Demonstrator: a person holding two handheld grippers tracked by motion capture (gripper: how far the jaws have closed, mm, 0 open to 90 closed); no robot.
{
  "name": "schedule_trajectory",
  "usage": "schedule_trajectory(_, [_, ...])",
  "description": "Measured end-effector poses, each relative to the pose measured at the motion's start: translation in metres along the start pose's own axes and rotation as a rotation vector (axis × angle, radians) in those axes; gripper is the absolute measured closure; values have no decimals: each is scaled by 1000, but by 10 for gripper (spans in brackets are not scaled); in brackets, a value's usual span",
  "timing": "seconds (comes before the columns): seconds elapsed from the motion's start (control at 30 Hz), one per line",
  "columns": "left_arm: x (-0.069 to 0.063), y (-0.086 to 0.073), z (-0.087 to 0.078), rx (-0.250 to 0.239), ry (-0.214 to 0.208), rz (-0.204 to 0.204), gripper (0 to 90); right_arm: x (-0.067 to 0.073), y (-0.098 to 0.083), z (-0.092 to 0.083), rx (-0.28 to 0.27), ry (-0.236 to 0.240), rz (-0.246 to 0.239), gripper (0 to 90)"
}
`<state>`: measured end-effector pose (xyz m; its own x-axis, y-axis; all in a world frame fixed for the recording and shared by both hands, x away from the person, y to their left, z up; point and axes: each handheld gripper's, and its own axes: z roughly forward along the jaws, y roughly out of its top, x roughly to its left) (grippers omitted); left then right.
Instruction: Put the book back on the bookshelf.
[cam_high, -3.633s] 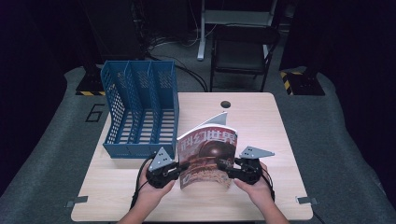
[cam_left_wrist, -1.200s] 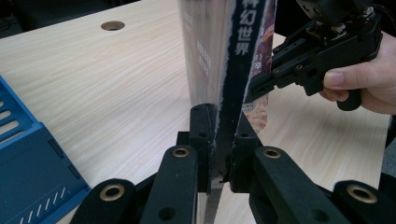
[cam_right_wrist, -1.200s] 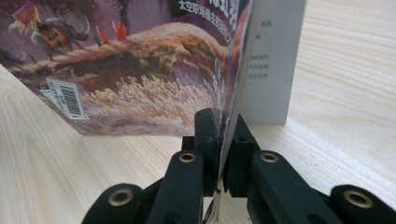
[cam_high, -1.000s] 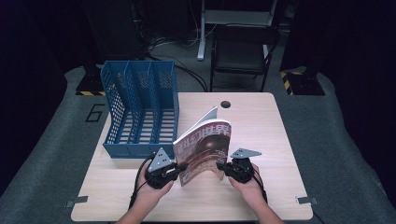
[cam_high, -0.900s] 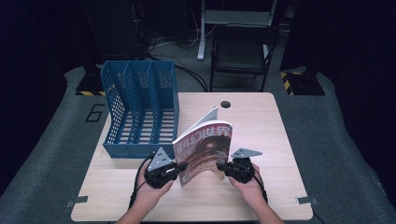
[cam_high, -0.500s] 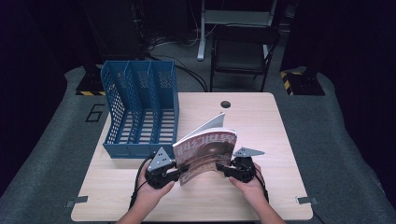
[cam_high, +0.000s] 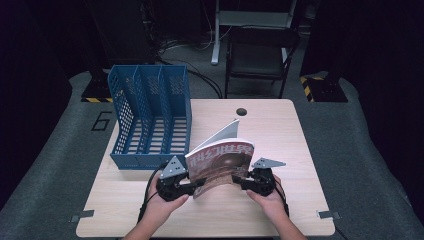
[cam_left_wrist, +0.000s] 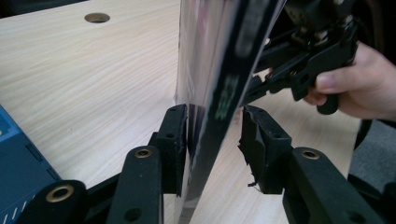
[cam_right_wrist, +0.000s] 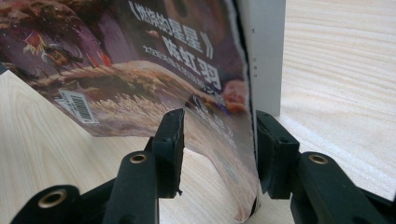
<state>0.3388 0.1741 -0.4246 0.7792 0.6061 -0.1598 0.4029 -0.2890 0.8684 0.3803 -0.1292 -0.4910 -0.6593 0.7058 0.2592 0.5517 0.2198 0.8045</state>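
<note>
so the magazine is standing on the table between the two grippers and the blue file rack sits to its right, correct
Not quite. In the high view the blue file rack sits to the left of the magazine, not its right. The rest holds: the magazine stands on the table between the left gripper and the right gripper.

Glossy magazine (cam_high: 221, 164), cover bowed, propped upright on table
</note>
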Motion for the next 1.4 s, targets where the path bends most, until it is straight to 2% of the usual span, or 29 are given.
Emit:
schedule_trajectory(0.07, [0,2,-1,-3,-2,0,585,1,0,-1,3,4,7,565])
schedule_trajectory(0.13, [-1,7,-4,-15,-17,-35,574,0,0,-1,3,-6,0,565])
schedule_trajectory(0.23, [-3,13,-6,3,-21,-20,556,1,0,-1,0,-8,-3,565])
schedule_trajectory(0.3, [-4,15,-7,8,-21,-19,548,1,0,-2,-1,-9,-5,565])
schedule_trajectory(0.33, [-5,17,-8,10,-26,-33,541,1,0,-2,0,-9,-6,564])
schedule_trajectory(0.57, [-5,37,-16,27,-18,-12,506,0,0,-4,-2,-7,-10,565])
schedule_trajectory(0.63, [-6,42,-17,28,-20,-19,498,1,0,-4,-6,-5,-8,565])
schedule_trajectory(0.9, [-11,63,-22,80,-16,9,411,1,-1,-5,-4,-7,3,565])
schedule_trajectory(1.03, [-12,69,-25,50,19,-4,327,0,0,-4,-7,-7,-10,565])
schedule_trajectory(1.13, [-12,72,-26,24,29,-20,245,1,0,-5,-3,-9,-13,565])
schedule_trajectory(1.23, [-12,74,-26,26,22,-29,212,1,0,-5,-4,-9,-15,565])
schedule_trajectory(1.37, [-12,77,-25,31,-12,-64,150,1,0,-5,-5,-11,-16,566])
schedule_trajectory(1.4, [-11,78,-25,27,-15,-47,141,1,0,-5,-4,-11,-16,566])
